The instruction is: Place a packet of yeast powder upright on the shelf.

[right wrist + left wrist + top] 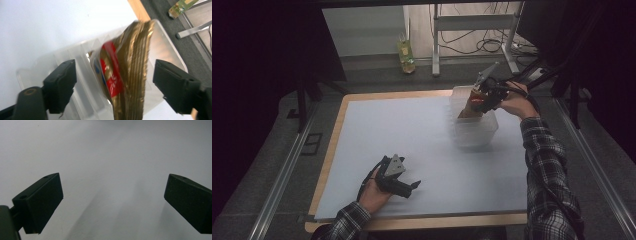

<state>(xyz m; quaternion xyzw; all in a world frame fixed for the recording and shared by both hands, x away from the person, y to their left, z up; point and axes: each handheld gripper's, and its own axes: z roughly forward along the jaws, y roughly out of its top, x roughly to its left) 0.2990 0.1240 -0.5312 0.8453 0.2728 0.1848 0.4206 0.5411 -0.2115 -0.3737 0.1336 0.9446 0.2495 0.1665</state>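
Gold packet let go over the clear bin

The left gripper (pixel 412 186) rests on the white table (pixel 412 135), jaws wide and empty; over at the right gripper (pixel 113 80), jaws spread apart, a gold packet (pixel 125 75) stands between them, unpressed, inside the clear plastic bin (pixel 165 42).

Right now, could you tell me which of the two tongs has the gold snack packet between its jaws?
The right tongs, above the clear plastic bin: the gold packet hangs between its open jaws, untouched. The left tongs rest on the white table.
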